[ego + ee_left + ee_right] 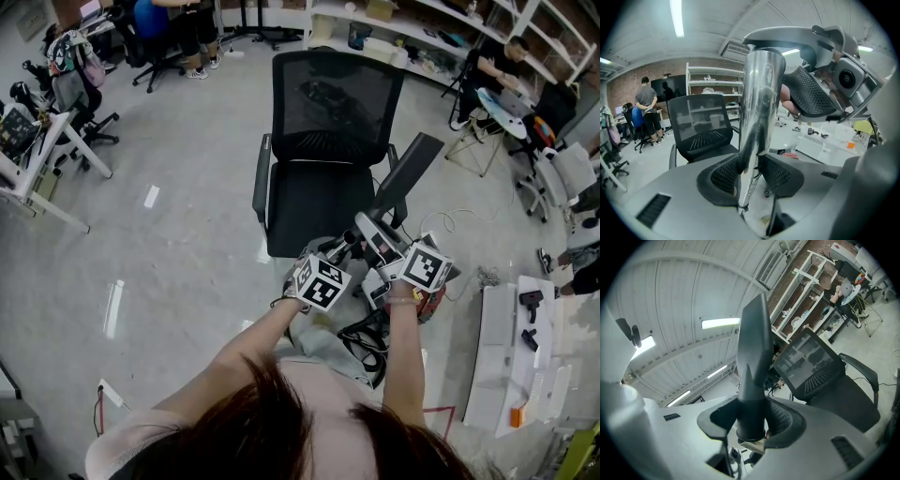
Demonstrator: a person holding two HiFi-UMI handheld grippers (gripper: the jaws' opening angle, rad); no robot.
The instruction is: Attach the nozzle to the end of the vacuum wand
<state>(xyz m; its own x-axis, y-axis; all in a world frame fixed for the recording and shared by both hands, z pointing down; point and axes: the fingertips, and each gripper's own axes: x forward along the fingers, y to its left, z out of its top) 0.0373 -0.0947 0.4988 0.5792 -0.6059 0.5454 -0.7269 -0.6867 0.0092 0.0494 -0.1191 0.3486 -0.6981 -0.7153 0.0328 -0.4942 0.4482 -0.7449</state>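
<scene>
Above the black office chair (pixel 333 108), I am holding both tools close together in front of me. My left gripper (pixel 752 174) is clamping the vacuum wand (pixel 759 108) — a shiny metal tube — between its two dark ribbed pads (pixel 723 177), and both pads are pressing on the lower part of the tube. In the left gripper view the wand is standing nearly upright, leaning a little to the right. Its upper end is reaching the underside of my right gripper (pixel 752 420), which is filling the upper right corner of that view. My right gripper is closed too: its pads (pixel 786 414) are squeezing the nozzle (pixel 753 366), a dark grey narrow piece with a round collar at the bottom and a flat slanted tip at the top. In the head view the nozzle is pointing up and to the right, beside the chair seat. The two marker cubes (pixel 322 281) are sitting side by side, near each other but apart. Whether the nozzle collar is sitting on the wand end, I cannot tell — the grippers are covering that place. Around me the grey floor (pixel 178 234) is shining, a white table (pixel 497 356) is standing at my right, and a person (pixel 646 98) is standing far behind the chair, beside white shelves (pixel 712 79).
</scene>
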